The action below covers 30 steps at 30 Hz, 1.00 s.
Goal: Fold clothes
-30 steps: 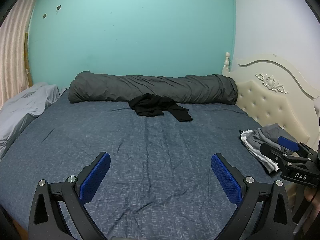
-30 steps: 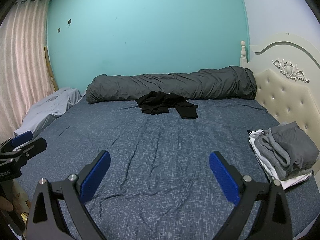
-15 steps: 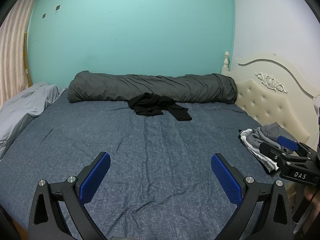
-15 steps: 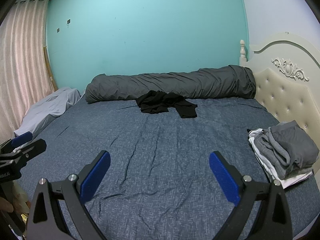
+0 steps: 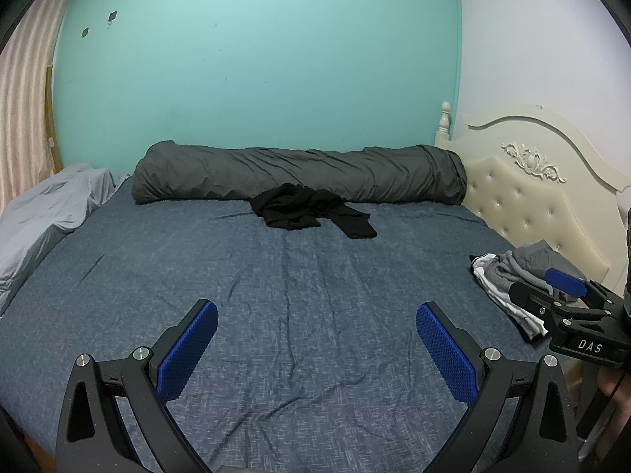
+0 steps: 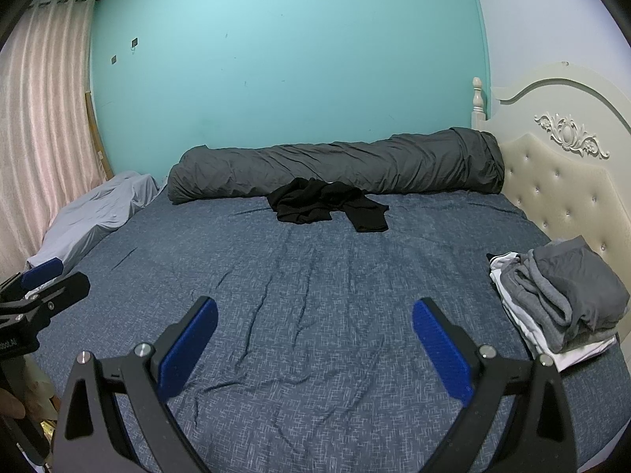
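— Left wrist view: any change?
— Hardly. My left gripper (image 5: pixel 316 345) still hangs with jaws released over the blue bed sheet (image 5: pixel 276 295); the crumpled black garment (image 5: pixel 311 211) lies far off.

— Right wrist view?
— My right gripper (image 6: pixel 314 345) is likewise released and empty, the stack of folded grey and white clothes (image 6: pixel 560 301) sits beside it, and folding hasn't begun.

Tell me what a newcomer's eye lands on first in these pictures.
First, the black crumpled garment lying alone at the far side of the blue bed, just before the rolled grey duvet. Next, the folded pile of clothes by the cream headboard, and both open grippers, empty, in the foreground.
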Available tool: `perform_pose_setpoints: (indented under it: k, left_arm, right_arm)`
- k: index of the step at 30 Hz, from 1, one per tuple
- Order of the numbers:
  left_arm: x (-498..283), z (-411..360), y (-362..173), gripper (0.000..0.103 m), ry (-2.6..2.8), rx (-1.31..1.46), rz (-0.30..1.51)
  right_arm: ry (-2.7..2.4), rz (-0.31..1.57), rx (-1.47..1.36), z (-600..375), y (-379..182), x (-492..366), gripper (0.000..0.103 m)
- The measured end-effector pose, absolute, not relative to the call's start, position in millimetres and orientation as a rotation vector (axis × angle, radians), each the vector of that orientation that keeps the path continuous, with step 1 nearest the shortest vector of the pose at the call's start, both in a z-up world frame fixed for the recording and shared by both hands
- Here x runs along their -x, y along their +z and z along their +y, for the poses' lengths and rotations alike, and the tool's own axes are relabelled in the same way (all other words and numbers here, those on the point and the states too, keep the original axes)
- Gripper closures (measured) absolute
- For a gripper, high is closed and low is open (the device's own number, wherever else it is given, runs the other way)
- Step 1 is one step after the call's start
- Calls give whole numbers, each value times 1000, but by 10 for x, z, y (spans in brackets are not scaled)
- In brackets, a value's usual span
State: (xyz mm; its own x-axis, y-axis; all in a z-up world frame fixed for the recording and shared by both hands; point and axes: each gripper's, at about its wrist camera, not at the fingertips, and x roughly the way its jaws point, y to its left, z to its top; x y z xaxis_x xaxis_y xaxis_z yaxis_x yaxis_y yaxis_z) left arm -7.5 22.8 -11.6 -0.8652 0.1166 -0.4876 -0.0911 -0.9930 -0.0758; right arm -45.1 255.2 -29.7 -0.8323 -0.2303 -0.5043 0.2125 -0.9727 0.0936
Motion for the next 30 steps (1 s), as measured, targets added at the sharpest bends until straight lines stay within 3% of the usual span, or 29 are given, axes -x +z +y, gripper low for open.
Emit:
perform_pose_setpoints:
  k: [18, 30]
  left_arm:
    - [395, 221, -408, 0, 2924, 840, -116]
    - [1743, 88, -1178, 0, 2951, 971, -137]
  right_arm:
    - [-2794, -46, -827, 2588, -470, 610, 3]
    - [-2727, -50, -946, 2598, -1261, 1654, 3]
